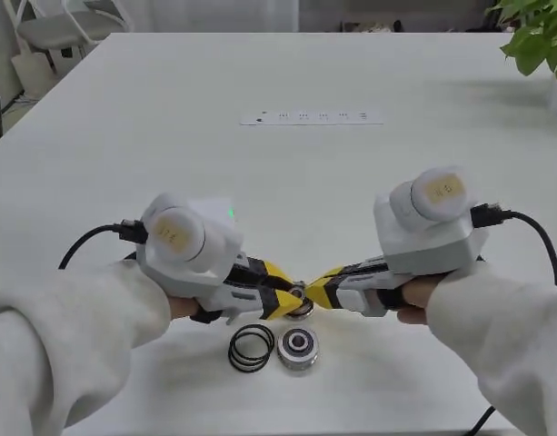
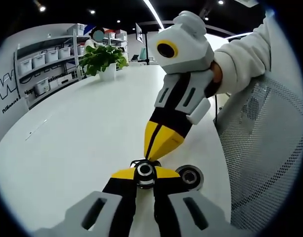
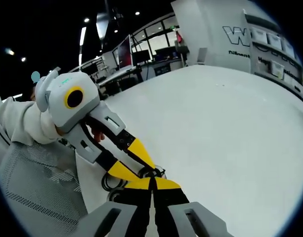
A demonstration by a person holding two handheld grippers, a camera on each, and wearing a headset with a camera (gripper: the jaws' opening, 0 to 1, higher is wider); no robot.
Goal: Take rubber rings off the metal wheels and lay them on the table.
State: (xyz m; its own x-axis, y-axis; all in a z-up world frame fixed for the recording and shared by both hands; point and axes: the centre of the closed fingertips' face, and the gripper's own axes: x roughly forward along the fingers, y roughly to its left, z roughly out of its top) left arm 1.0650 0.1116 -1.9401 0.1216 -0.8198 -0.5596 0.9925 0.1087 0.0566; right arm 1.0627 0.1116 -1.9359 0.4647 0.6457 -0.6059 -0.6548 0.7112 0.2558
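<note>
My left gripper (image 1: 290, 299) is shut on a small metal wheel (image 1: 302, 309), held just above the white table (image 1: 287, 182); its own view shows the wheel (image 2: 145, 170) between the yellow jaw tips. My right gripper (image 1: 313, 295) comes in from the right, tip to tip with the left. Its jaws are shut on the black rubber ring (image 2: 140, 162) at the wheel's rim. In the right gripper view a bit of that ring (image 3: 159, 172) loops out beside the tips. On the table in front lie loose black rubber rings (image 1: 251, 348) and a second metal wheel (image 1: 298, 348).
A white power strip (image 1: 312, 116) lies mid-table. A potted plant (image 1: 532, 36) stands at the far right corner and a chair (image 1: 51, 32) beyond the far left edge. Black cables trail back from both grippers. The near table edge is close behind the loose rings.
</note>
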